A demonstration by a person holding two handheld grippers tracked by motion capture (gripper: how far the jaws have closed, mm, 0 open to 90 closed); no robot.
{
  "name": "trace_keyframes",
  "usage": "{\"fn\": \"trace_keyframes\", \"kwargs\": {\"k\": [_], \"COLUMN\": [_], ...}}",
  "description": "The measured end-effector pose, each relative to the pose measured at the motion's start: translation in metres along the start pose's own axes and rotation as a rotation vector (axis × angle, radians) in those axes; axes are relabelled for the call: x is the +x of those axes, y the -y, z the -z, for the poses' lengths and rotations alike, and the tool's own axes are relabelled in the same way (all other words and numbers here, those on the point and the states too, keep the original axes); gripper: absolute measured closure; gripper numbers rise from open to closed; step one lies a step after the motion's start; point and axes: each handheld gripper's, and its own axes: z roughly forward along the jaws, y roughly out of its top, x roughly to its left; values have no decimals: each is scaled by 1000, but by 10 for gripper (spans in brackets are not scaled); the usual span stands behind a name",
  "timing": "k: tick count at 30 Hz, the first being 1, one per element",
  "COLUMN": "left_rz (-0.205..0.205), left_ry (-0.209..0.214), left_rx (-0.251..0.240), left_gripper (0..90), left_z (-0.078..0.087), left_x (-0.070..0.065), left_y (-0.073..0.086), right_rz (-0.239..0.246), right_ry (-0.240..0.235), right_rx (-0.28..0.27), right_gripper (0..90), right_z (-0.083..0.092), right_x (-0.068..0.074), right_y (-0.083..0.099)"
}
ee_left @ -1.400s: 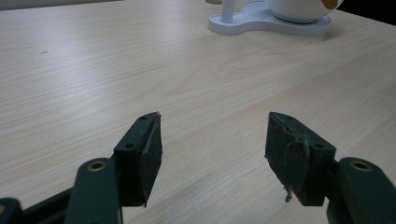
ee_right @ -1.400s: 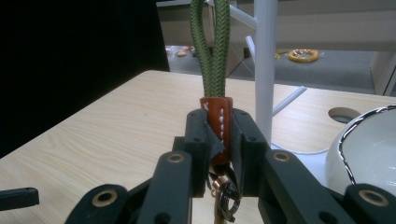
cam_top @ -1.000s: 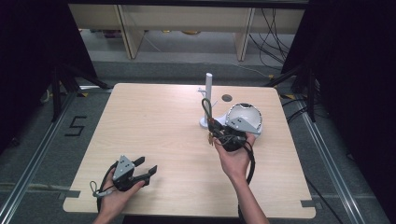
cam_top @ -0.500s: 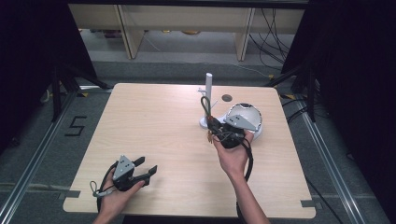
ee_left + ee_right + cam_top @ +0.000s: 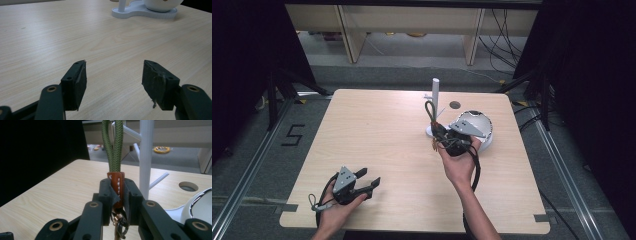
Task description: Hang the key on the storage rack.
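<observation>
Here, nearest my body, my left gripper [image 5: 362,182] rests low over the near left part of the table [image 5: 377,135], well apart from the white stand [image 5: 435,107]. Its jaws stand wide apart with bare tabletop between them, holding nothing.

Farther out, my right gripper [image 5: 117,192] is raised just in front of the white stand. Its jaws are fully closed on the brown leather tab [image 5: 115,185] of a keychain strap [image 5: 432,117]. The green cord loop [image 5: 113,145] rises upright from the tab, just beside the stand's post. A metal ring [image 5: 121,225] hangs below the tab, between the jaw arms.

Beyond the right gripper, the stand's white post rises from its flat base [image 5: 140,11]. A white round bowl [image 5: 477,124] sits on the same base, to the right of the post. A round hole [image 5: 455,105] in the tabletop lies just behind the stand.
</observation>
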Motion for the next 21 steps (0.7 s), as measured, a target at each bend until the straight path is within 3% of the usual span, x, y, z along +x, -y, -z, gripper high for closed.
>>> {"fn": "trace_keyframes", "kwargs": {"k": [2, 6, 7, 10, 12, 21], "left_rz": [0, 1, 1, 1, 1, 3], "left_ry": [0, 0, 0, 0, -1, -1], "left_rx": [0, 0, 0, 1, 3, 2], "left_gripper": [359, 360, 359, 359, 359, 359], "left_z": [0, 0, 0, 0, 0, 0], "left_x": [0, 0, 0, 0, 0, 0], "left_y": [0, 0, 0, 0, 0, 0], "right_rz": [-19, 11, -14, 12, -16, -2], "right_ry": [2, 3, 7, 2, 7, 0], "right_rx": [7, 5, 8, 8, 15, 10], "right_gripper": [788, 789, 788, 789, 789, 789], "right_z": [-1, -4, -5, -7, -7, -11], "right_x": [1, -1, 0, -1, 1, 2], "right_y": [0, -1, -1, -1, -1, -6]}}
